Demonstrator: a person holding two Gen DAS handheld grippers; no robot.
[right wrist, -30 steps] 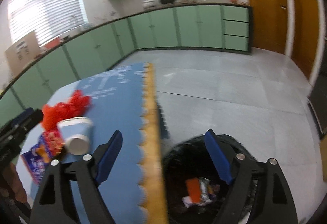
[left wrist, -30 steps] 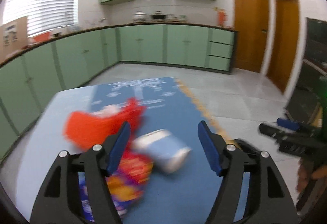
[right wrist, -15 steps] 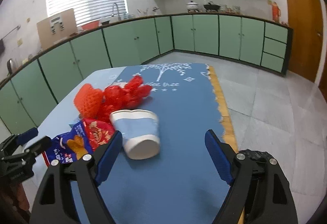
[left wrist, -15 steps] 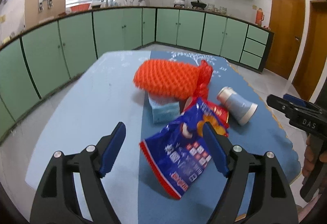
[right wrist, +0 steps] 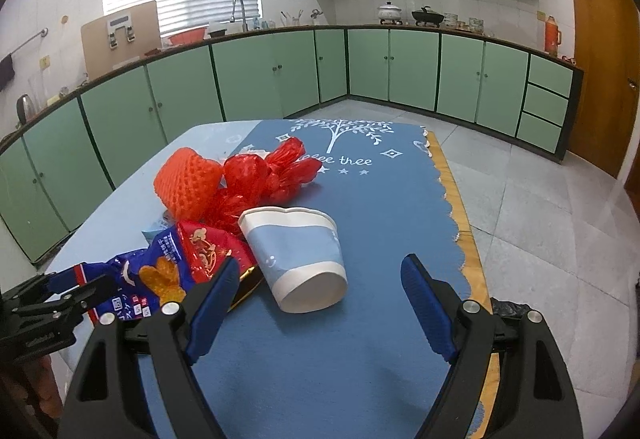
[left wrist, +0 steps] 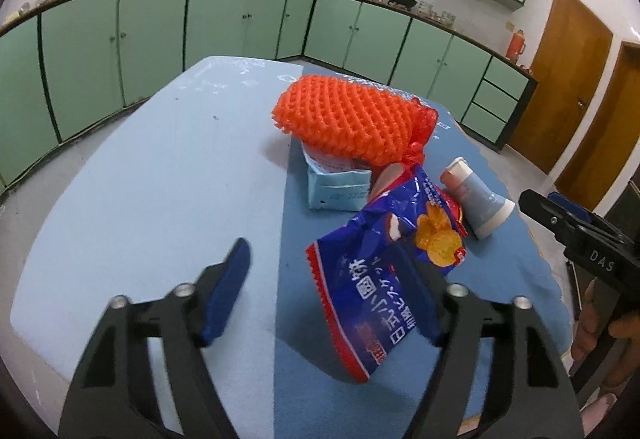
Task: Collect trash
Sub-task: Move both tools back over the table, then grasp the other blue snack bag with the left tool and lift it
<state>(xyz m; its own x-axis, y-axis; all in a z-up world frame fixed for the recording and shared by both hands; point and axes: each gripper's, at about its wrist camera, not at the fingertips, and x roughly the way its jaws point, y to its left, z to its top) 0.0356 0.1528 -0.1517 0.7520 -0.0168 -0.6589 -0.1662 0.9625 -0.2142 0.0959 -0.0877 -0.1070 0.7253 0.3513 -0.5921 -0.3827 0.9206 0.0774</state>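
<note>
Left wrist view low and close from the table's (left wrist: 132, 199) left, right wrist view from its near end, both sharing the snack bag (left wrist: 384, 279) and paper cup (right wrist: 300, 255)

I see green cabinets (right wrist: 412, 67) along the walls, a white pot (right wrist: 389, 11) on the counter, a brown door (left wrist: 560, 79).

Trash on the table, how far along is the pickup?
Nothing looks binned here. Both grippers, left and right, are open and empty. Still lying on the table: snack bag, paper cup, orange foam net, red plastic bag, blue packet.
</note>
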